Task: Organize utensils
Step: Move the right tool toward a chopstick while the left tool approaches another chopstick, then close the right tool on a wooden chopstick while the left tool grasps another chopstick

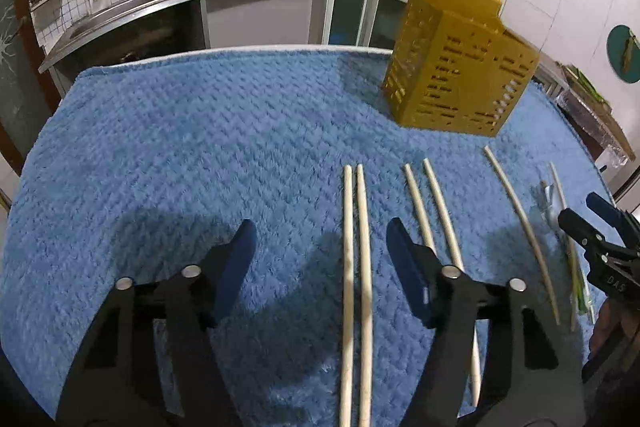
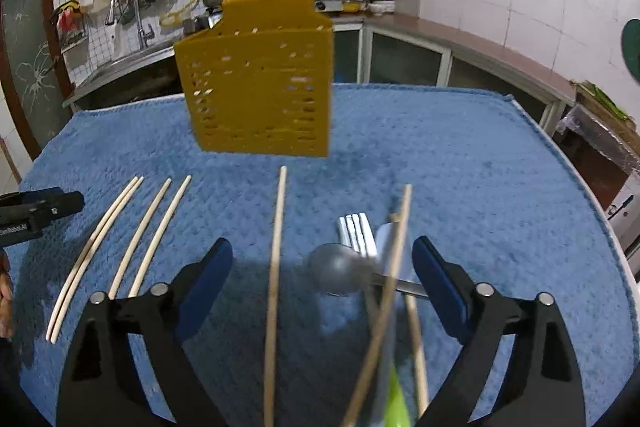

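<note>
Judging from the yellow holder (image 2: 256,83), nothing is sorted yet: no utensil shows above its rim at twelve o'clock on the towel-covered tabletop (image 2: 480,167). My left hand-held gripper (image 1: 320,247) hangs wide over one chopstick pair (image 1: 356,267); my right hand-held gripper (image 2: 322,271) gapes empty above spoon (image 2: 338,269), fork (image 2: 356,233) and loose chopsticks (image 2: 276,267). Everything remains.

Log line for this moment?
left tongs: open over chopstick pair | right tongs: open over spoon, fork | yellow holder: upright on blue towel
</note>
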